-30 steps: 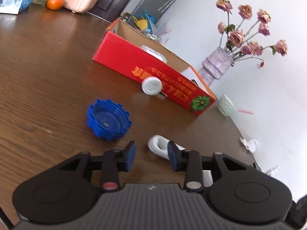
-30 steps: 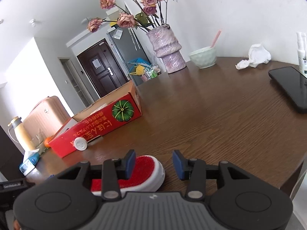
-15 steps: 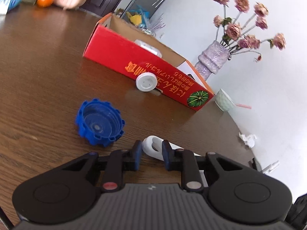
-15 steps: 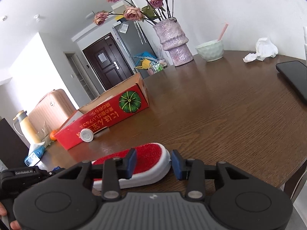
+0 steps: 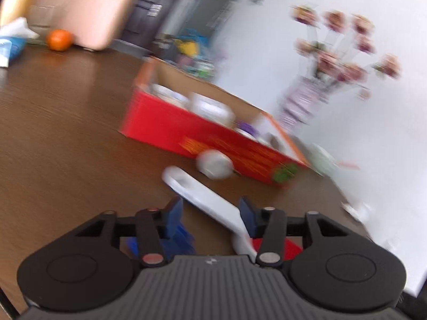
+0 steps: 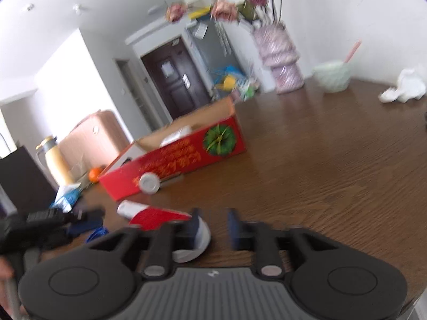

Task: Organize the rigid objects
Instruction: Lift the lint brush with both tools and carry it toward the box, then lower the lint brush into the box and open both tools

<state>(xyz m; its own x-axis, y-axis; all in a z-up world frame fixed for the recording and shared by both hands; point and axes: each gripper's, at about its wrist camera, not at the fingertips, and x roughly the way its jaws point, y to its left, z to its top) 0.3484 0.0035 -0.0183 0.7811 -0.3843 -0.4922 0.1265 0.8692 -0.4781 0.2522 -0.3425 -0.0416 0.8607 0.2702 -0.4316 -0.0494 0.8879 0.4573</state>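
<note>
Brush [image 5: 202, 197]: white handle, red bristle head, lying on table [image 5: 66, 138].
Left gripper [image 5: 210, 210]: jaws apart, handle between them, no clamp visible.
Right gripper [image 6: 212, 226]: jaws apart, empty; brush head [image 6: 160, 217] just ahead-left of tips.
Judged light, stiff plastic, smooth handle likely slippery; best hold mid-handle, not bristles.
Blue cap [image 5: 181, 240] under left finger.
Red box [image 5: 202, 141] ahead, white cap [image 5: 213, 164] against it.
Frames blurred.

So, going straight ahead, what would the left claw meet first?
The white brush handle, which lies inside the open left claw; beyond it probably the white cap, though blur hides depth.
</note>
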